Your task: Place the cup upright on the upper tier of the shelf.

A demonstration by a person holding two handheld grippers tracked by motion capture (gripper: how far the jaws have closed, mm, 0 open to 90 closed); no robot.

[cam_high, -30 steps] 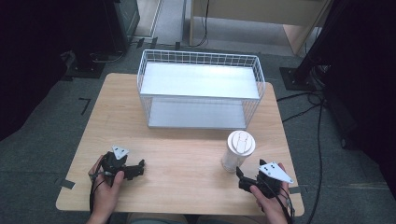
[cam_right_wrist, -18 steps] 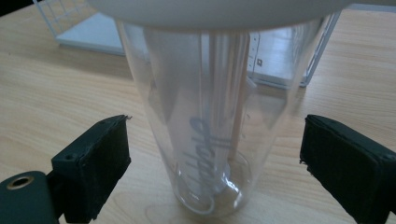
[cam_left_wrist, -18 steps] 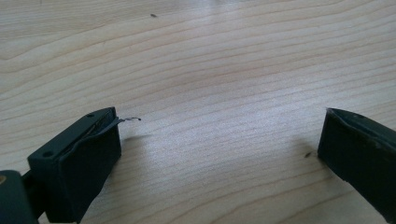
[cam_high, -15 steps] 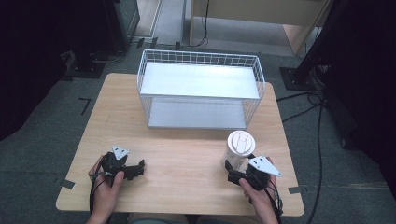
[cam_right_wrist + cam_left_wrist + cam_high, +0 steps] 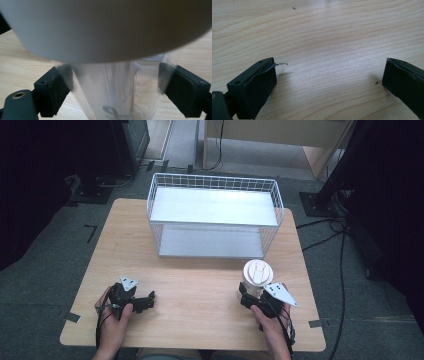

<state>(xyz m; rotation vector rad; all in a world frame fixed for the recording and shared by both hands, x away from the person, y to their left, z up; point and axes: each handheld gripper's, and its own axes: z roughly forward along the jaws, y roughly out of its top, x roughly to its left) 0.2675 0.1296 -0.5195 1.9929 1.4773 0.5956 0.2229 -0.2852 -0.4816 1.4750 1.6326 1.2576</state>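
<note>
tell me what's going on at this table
A person at a wooden table holds a gripper in each hand. The right gripper has its open jaws around a clear plastic cup with a white lid, one on each side of the cup, not yet visibly clamped. The left gripper rests open over bare wood near the table's front left. A white wire basket shelf stands at the back of the table.

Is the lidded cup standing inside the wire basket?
No, the lidded cup stands on the wooden table in front of the wire basket, between the jaws of the right gripper.
</note>
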